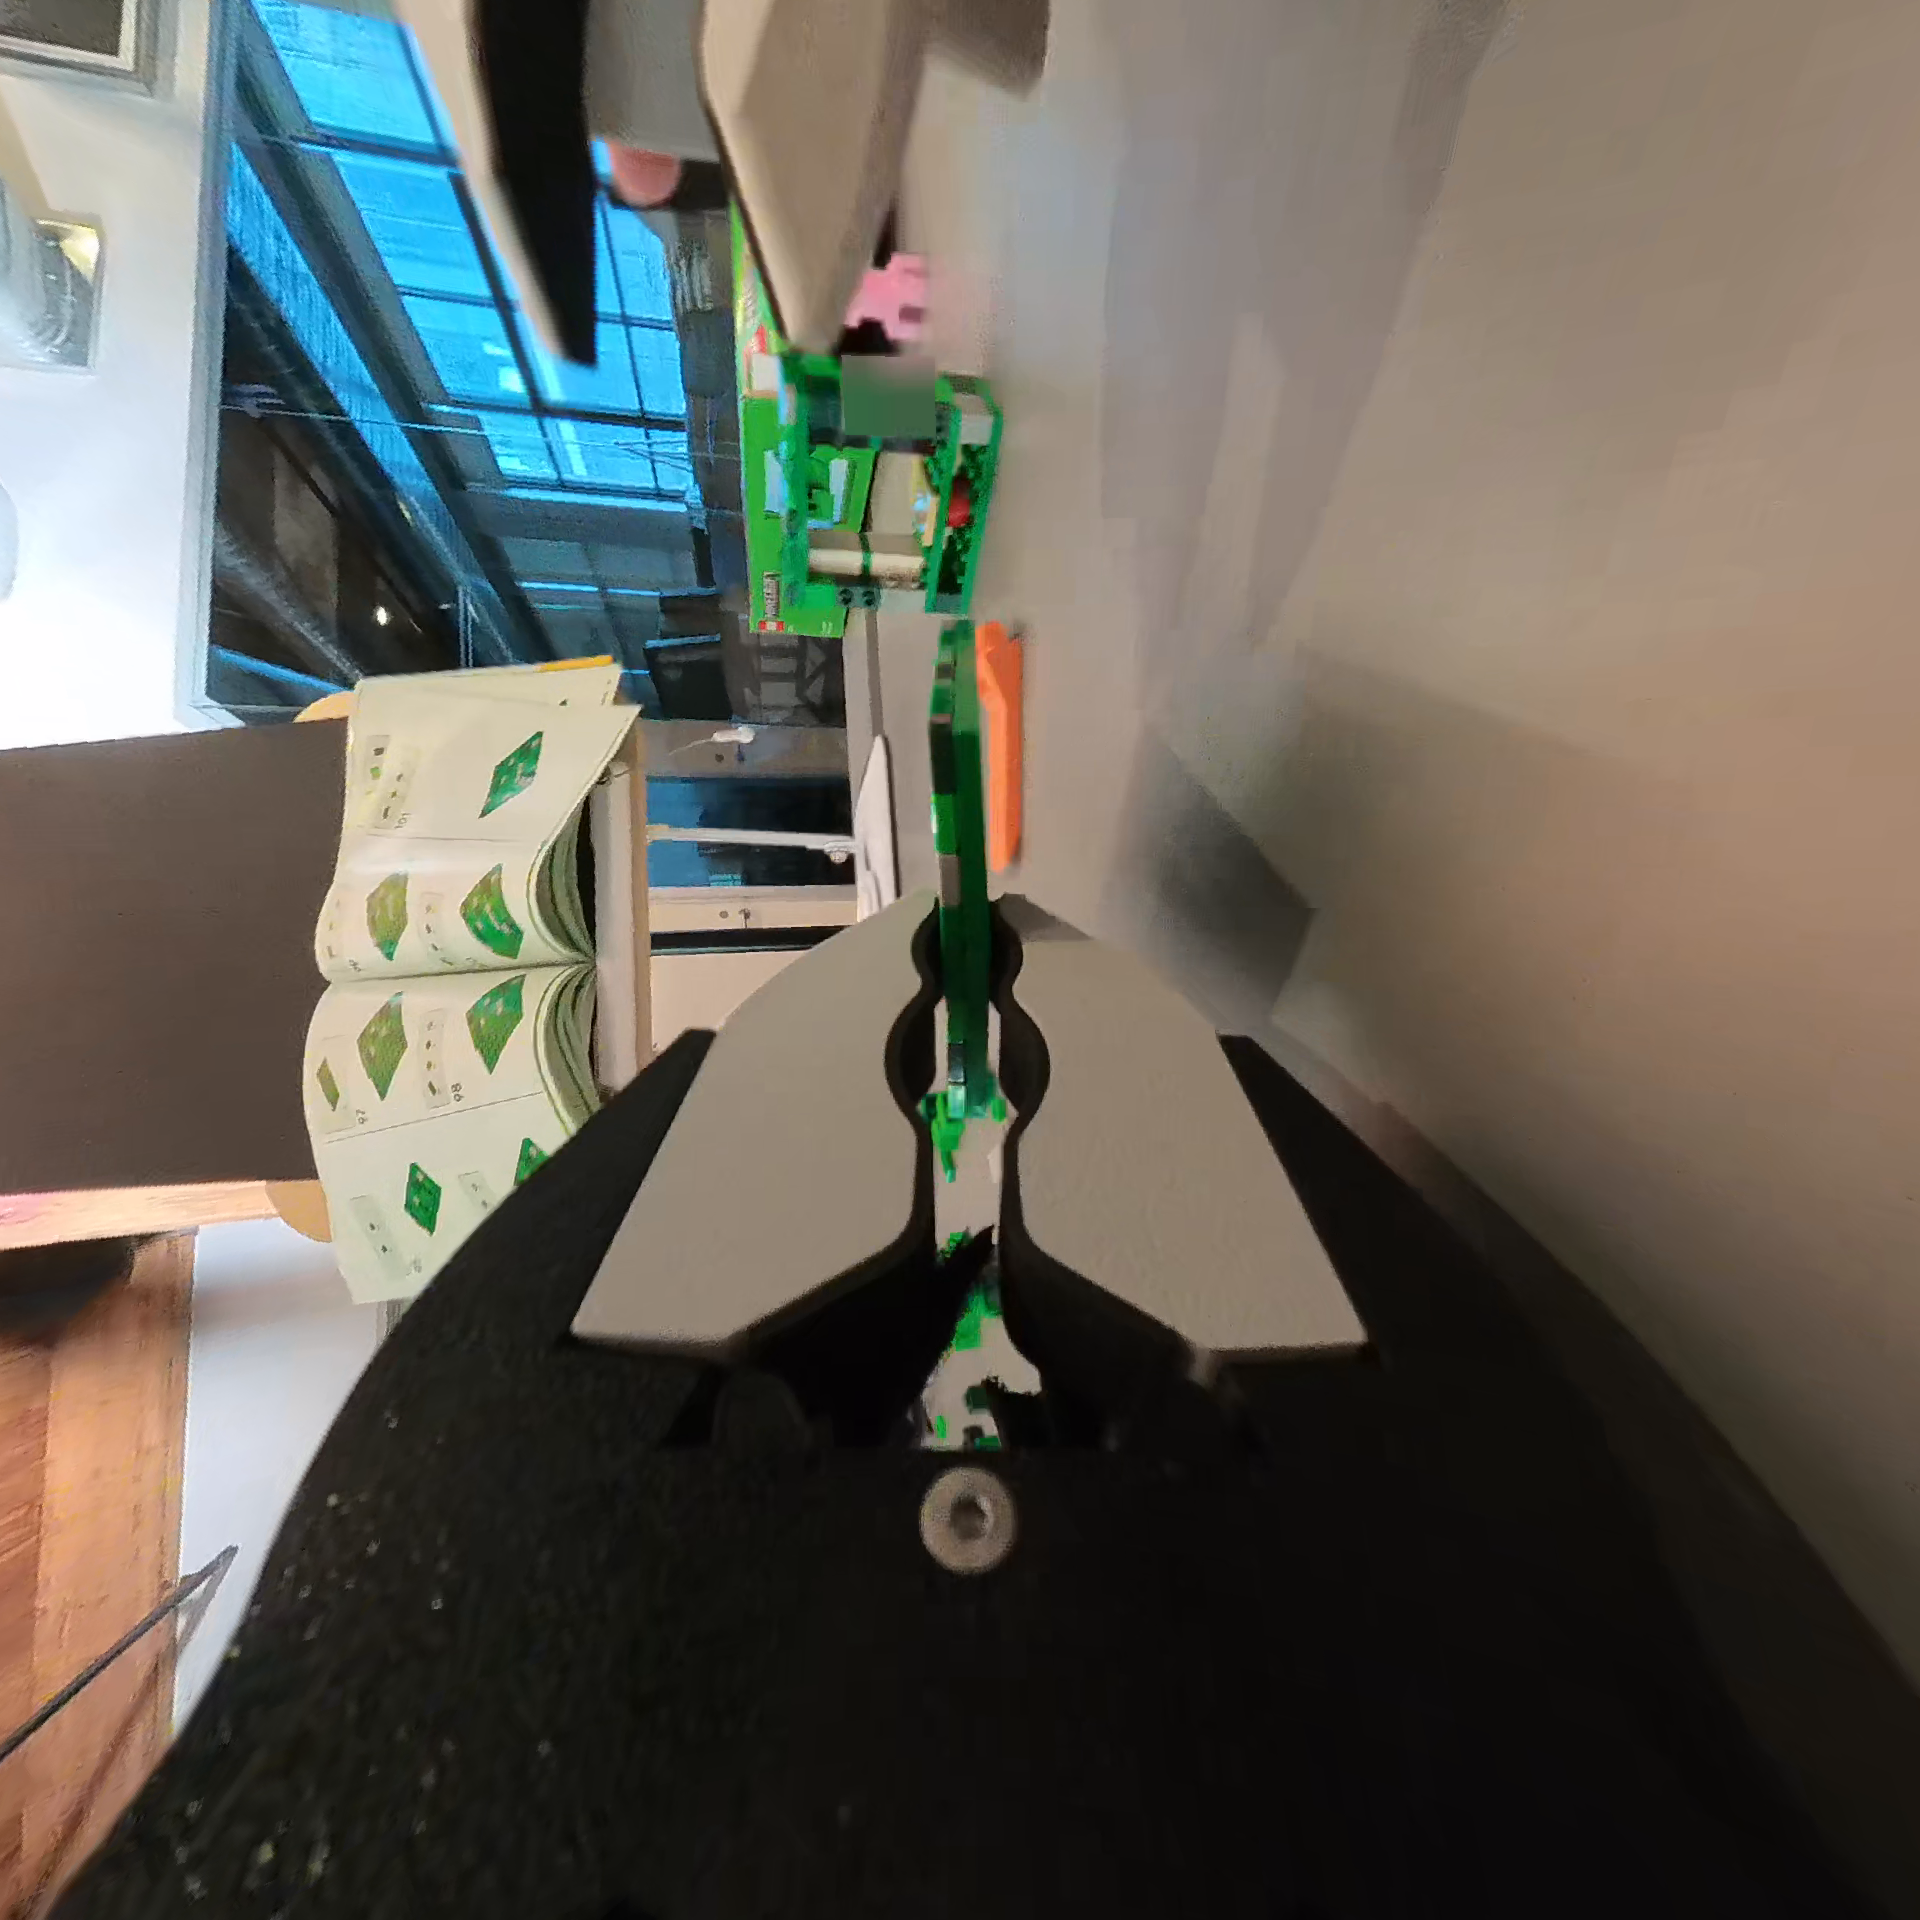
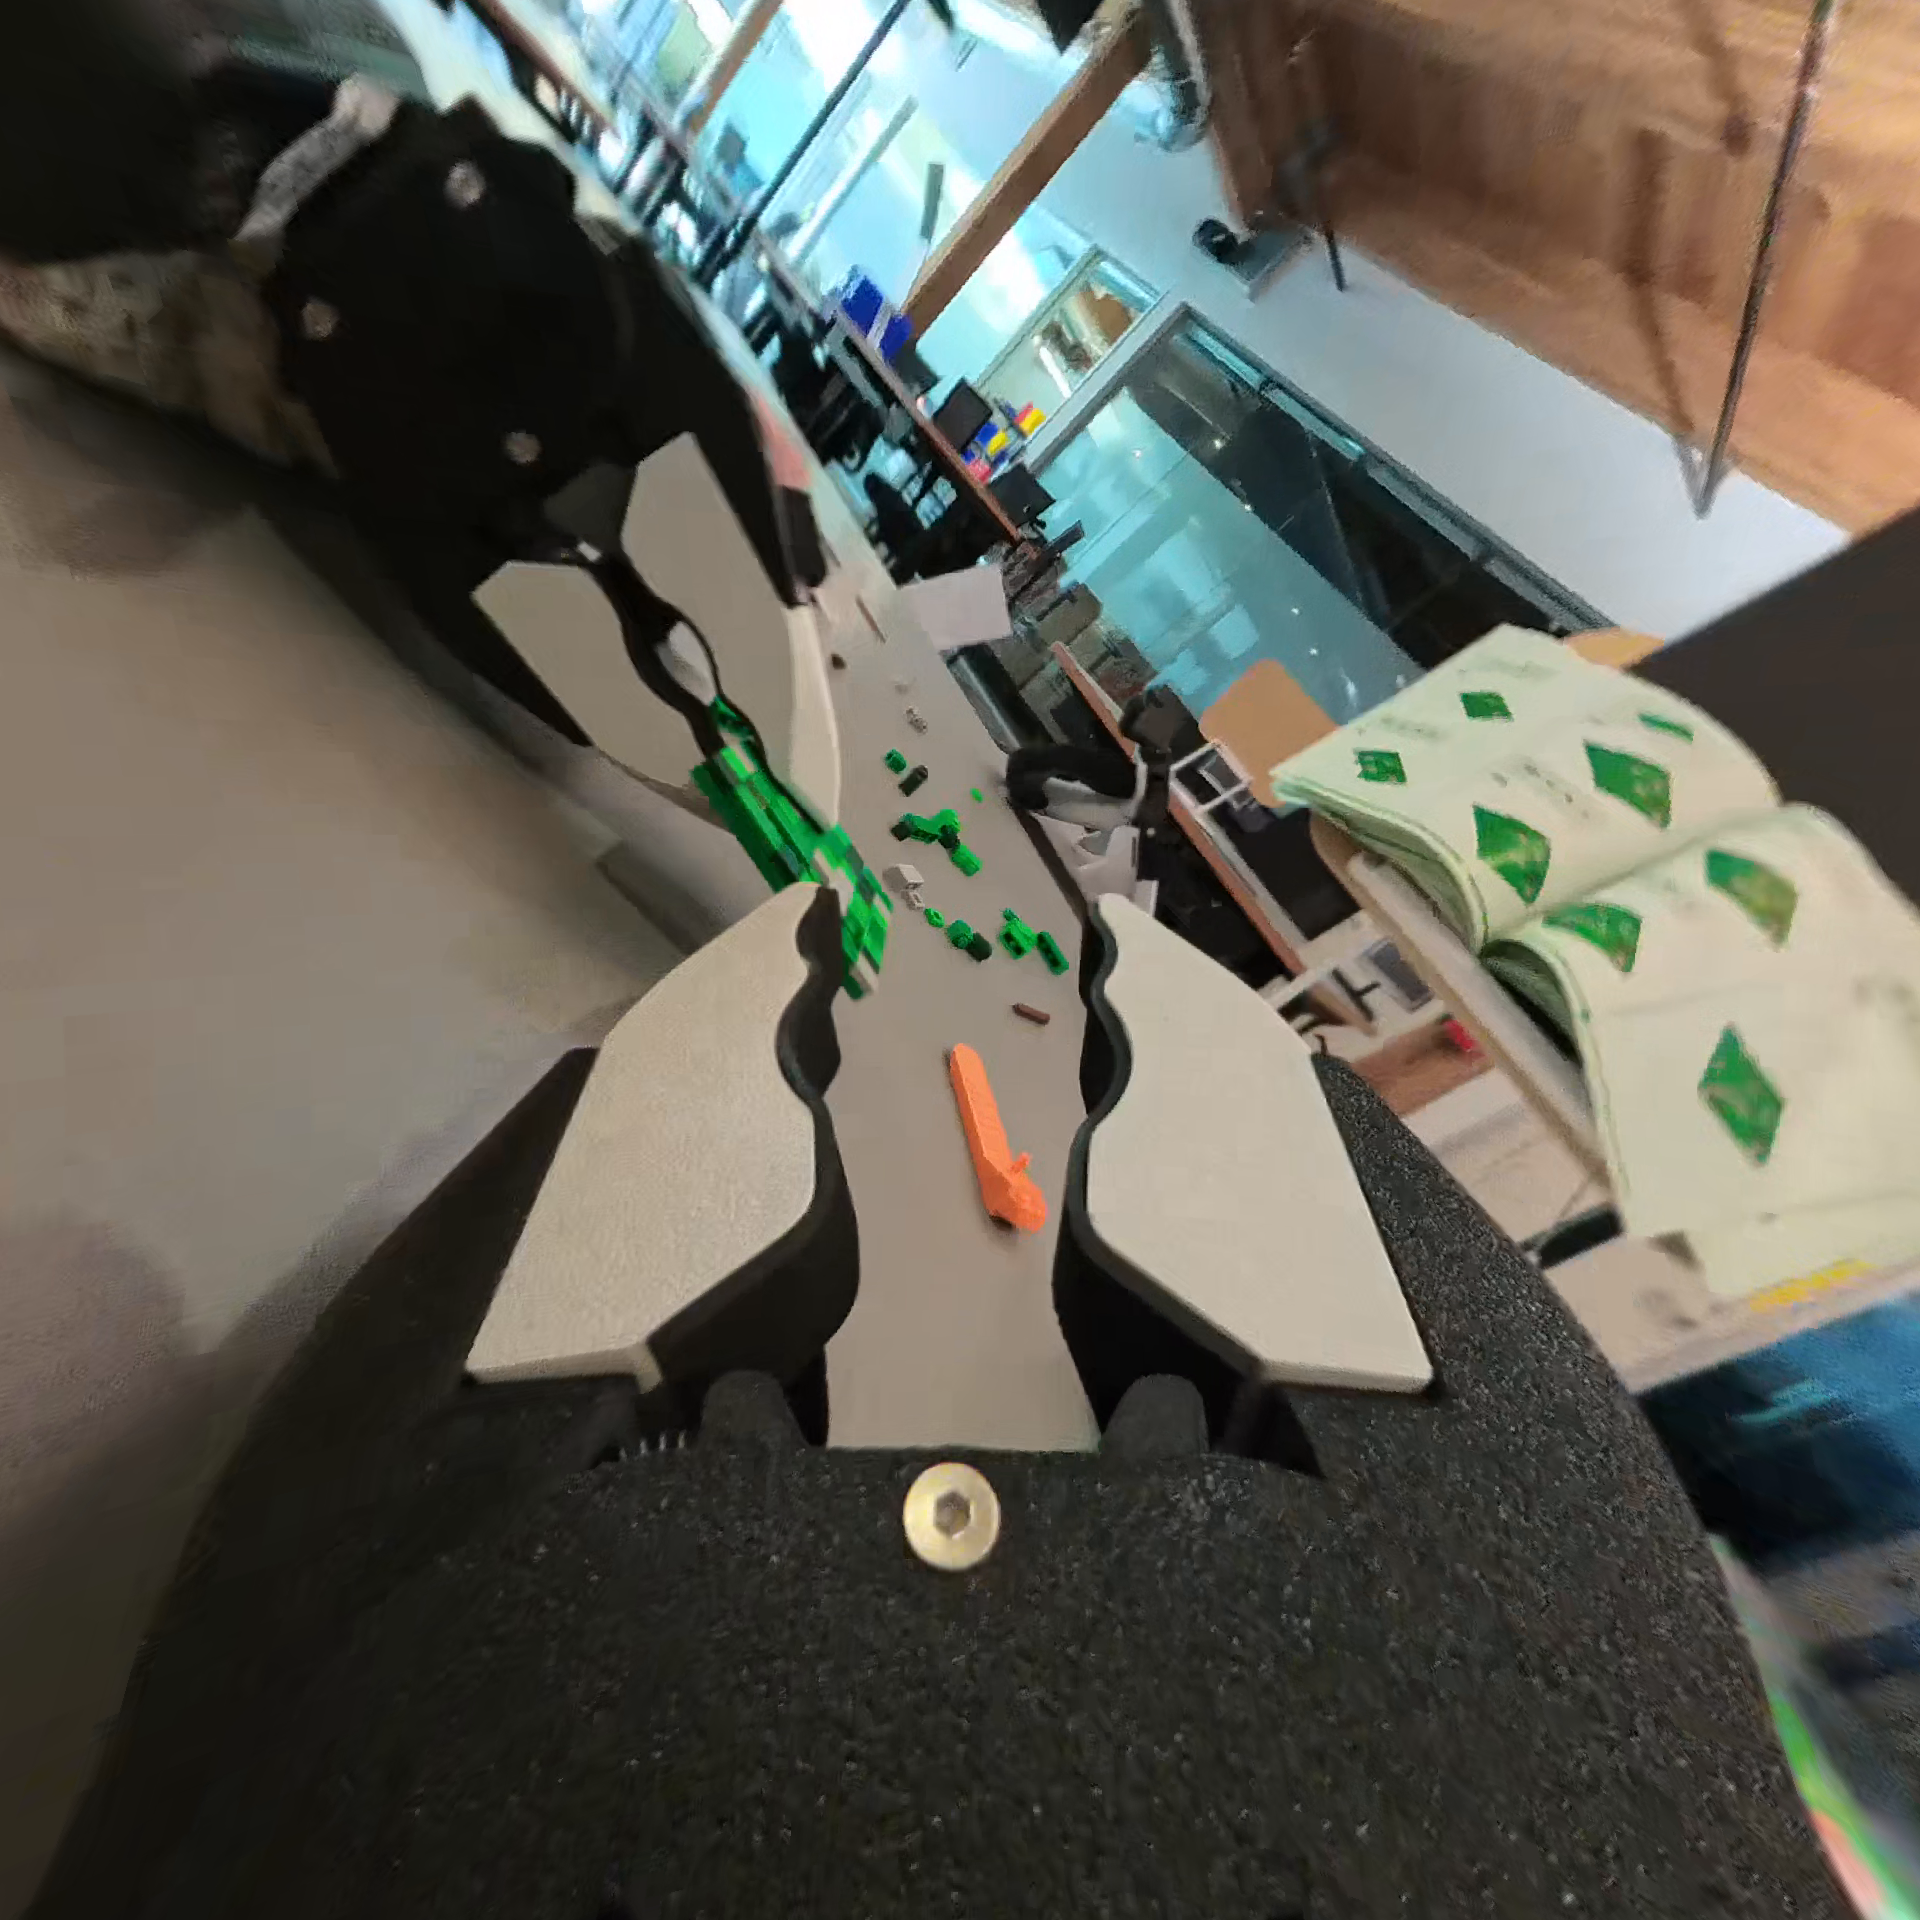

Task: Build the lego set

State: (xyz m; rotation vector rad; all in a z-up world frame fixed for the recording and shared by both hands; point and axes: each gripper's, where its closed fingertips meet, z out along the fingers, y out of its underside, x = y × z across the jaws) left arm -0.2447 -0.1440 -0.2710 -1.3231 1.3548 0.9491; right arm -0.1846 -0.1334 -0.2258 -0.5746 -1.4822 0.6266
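My left gripper [image 1: 971, 914] is shut on a flat green lego plate assembly [image 1: 961, 790], seen edge-on and held up off the pale table [image 1: 1455, 727]. In the right wrist view the same gripper [image 2: 717, 717] clamps one end of the plate [image 2: 800, 842]. My right gripper [image 2: 956, 935] is open and empty, close to the plate's free end, which sits by its left finger [image 2: 727, 1091]. An orange brick separator [image 2: 992, 1138] lies on the table between the right gripper's fingers; it also shows in the left wrist view [image 1: 1000, 748] beside the plate.
Several loose green bricks [image 2: 956, 894] and a small grey piece [image 2: 906, 883] lie scattered on the table beyond the separator. An open instruction booklet [image 2: 1621, 914] stands propped at the table's side. A green set box [image 1: 862, 488] and a pink piece [image 1: 891, 296] sit farther off.
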